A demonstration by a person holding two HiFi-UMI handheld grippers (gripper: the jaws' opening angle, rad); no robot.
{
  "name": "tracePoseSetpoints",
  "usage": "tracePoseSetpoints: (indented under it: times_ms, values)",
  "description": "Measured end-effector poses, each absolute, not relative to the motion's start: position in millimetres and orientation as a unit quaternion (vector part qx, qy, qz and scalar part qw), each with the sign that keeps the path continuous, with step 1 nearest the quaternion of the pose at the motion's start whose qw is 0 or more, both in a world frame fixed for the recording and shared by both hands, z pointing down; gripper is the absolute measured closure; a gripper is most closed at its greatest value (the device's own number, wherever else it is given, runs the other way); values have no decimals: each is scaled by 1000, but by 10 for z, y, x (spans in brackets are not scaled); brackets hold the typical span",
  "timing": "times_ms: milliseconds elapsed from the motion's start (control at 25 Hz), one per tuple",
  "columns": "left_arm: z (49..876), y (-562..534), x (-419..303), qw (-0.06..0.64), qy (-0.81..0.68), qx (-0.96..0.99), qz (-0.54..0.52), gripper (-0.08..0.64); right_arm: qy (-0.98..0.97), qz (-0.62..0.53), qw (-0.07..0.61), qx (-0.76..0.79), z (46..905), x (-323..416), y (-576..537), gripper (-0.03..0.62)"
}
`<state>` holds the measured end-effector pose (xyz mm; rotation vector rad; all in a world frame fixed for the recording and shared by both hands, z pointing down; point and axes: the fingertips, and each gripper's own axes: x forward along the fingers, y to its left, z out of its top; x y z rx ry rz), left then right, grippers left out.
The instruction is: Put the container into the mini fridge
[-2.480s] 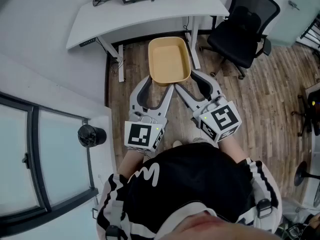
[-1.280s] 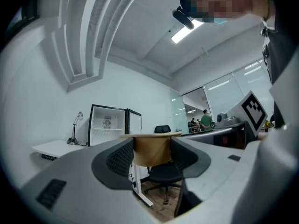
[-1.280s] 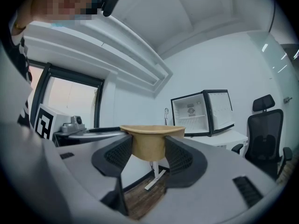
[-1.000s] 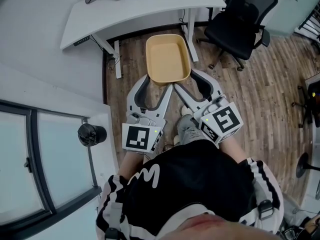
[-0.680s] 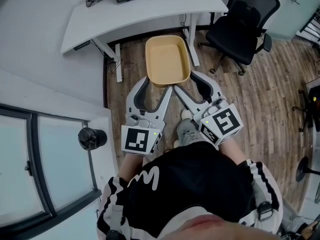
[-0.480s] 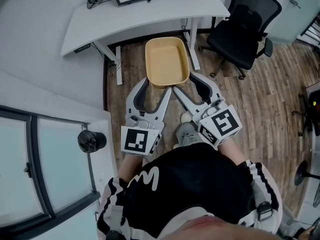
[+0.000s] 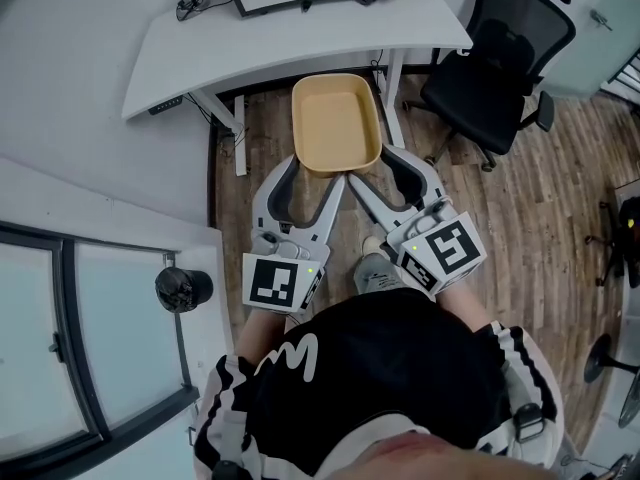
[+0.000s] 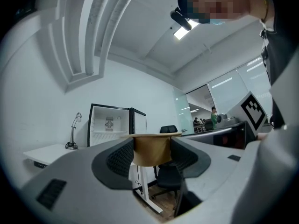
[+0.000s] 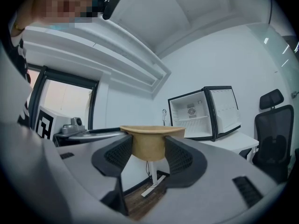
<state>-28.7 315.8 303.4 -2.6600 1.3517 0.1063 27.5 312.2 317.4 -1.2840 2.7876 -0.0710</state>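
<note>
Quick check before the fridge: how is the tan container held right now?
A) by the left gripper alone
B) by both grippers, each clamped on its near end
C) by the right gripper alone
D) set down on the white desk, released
B: the left gripper and the right gripper each have their jaws pressed on the tan container, which the head view shows held out ahead of the person, off the white desk.

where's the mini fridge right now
In the right gripper view, the mini fridge stands open on the white desk, ahead and just right of the held tan container.
</note>
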Motion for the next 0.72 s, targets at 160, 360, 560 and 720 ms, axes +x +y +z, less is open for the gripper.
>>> tracePoseSetpoints:
  times_ms: [160,360,560,720]
  values:
    - [3023,2954,-300,76,452,-888,38,311,908,-23,36,-417,3160,265,2917,365]
    - [2993,2696,-296,75,451,-889,36,311,908,-26,37,-417,3131,268,2661,365]
    - [2949,2461,-238,71,453,-888,36,311,909,-28,38,-415,3085,328,2425,365]
    - [2933,2296,-196,72,454,-887,37,311,909,-28,39,-414,3072,370,2259,365]
